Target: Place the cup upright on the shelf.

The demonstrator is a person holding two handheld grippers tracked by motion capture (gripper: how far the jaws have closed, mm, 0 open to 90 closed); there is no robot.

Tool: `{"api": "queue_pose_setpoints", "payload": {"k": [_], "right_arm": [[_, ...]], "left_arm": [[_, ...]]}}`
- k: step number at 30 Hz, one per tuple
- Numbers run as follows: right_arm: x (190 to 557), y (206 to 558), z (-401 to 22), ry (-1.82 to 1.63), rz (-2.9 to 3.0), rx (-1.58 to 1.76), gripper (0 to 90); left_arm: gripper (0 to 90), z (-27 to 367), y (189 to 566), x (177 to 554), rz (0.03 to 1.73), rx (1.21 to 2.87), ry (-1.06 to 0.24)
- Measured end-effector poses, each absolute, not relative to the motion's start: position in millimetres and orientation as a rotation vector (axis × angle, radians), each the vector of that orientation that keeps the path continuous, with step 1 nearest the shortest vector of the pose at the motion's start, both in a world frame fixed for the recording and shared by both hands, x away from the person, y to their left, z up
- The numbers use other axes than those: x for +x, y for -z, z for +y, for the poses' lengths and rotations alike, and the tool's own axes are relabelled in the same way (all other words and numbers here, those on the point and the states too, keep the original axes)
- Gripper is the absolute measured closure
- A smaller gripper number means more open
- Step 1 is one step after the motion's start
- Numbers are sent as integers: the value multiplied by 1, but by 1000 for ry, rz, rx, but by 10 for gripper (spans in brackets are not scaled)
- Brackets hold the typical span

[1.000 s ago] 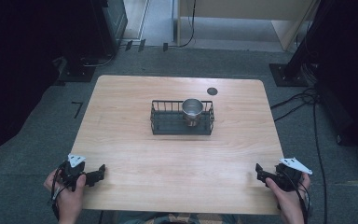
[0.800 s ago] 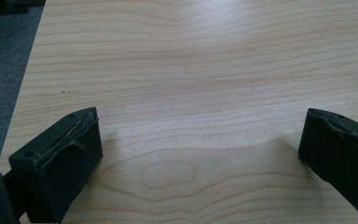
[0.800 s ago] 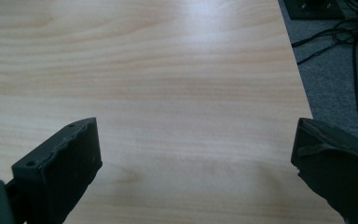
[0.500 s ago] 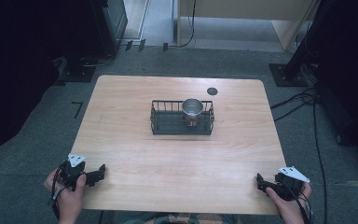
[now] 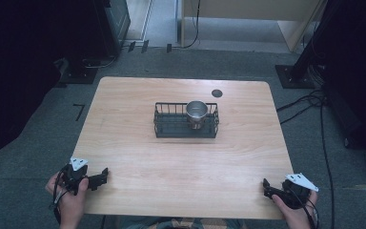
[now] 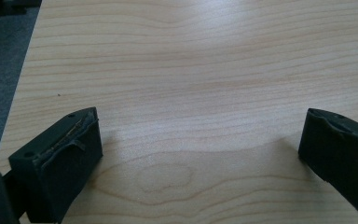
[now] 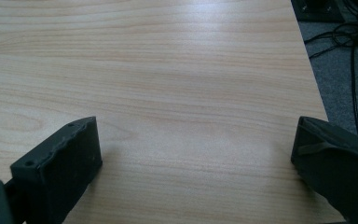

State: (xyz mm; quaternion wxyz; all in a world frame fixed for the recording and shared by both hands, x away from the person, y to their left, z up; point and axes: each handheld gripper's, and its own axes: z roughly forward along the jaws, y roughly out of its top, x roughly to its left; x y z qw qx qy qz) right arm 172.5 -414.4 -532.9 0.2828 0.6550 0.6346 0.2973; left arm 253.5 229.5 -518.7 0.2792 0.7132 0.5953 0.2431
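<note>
Right gripper [image 5: 267, 187] pulled back since earlier frame, now over table's [image 5: 138, 143] near-right corner; left gripper [image 5: 102, 175] unchanged at near-left corner. Both held in hands, jaws spread wide, nothing between them, bare wood beneath. Wire basket [image 5: 171, 128] at table centre, toward far edge. Metal cup [image 5: 197, 110] upright in basket's right part. Small dark disc [image 5: 217, 93] near far edge, just beyond basket.

Light wood-grain rectangular table [image 5: 138, 143] with rounded corners stands on grey carpeted floor [image 5: 43, 124]. Black wire rectangular basket [image 5: 171, 125] sits at table centre, slightly toward the far edge. Shiny metal cup [image 5: 197, 110] stands upright in the basket's right part. Small dark round disc [image 5: 217, 93] lies near the far edge, apart from the basket. Black cables [image 5: 310, 102] trail on the floor at right.
</note>
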Motion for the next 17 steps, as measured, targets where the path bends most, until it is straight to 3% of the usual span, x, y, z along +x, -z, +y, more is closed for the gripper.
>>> {"api": "queue_pose_setpoints", "payload": {"k": [17], "right_arm": [[173,533,-414,-793,1697,1757,2]], "left_arm": [[0,227,519,254,1622,1898,-662]]}}
